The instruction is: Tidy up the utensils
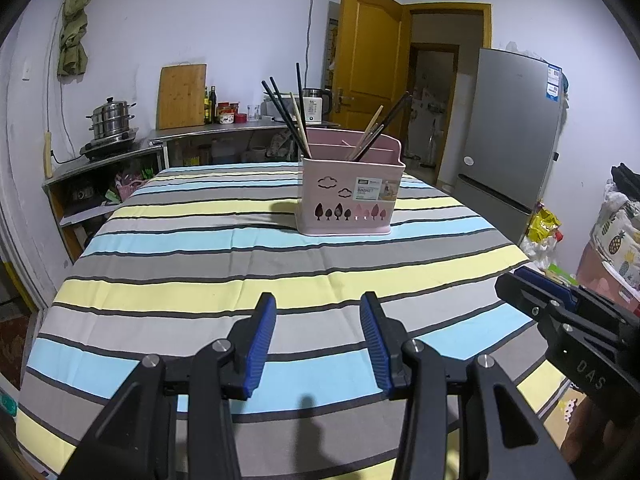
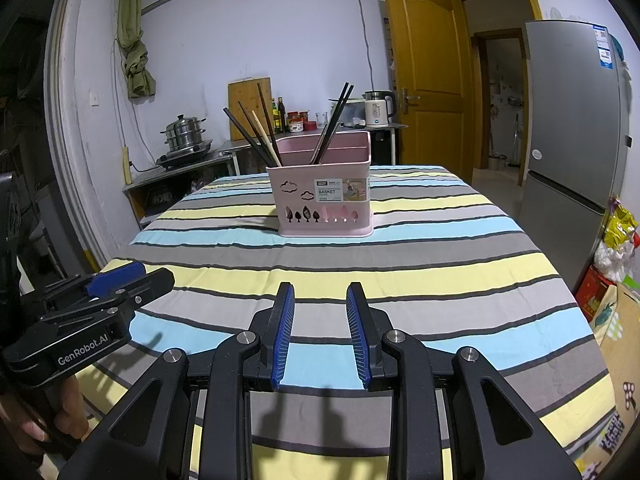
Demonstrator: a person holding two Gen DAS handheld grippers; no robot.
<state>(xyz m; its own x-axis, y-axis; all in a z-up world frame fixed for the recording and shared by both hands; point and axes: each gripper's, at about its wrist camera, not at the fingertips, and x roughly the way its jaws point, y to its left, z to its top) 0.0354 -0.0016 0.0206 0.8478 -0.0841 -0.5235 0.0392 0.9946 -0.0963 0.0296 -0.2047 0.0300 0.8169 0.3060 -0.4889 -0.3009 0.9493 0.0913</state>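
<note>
We are holding both grippers empty over the near edge of the table (image 2: pixel 460 280).

Left gripper (image 1: pixel 318 336) and right gripper (image 2: pixel 320 330) are gaping wide; pink basket (image 2: pixel 322 200) of chopsticks (image 2: pixel 256 134) is standing toward the far edge — a careless reach risks tipping it.

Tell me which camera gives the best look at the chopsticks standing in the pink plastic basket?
The right wrist view: the chopsticks stand clear in two bunches, left and right, in the pink plastic basket. The left wrist view shows the same chopsticks and basket, but the right bunch blends into the dark doorway behind.
</note>
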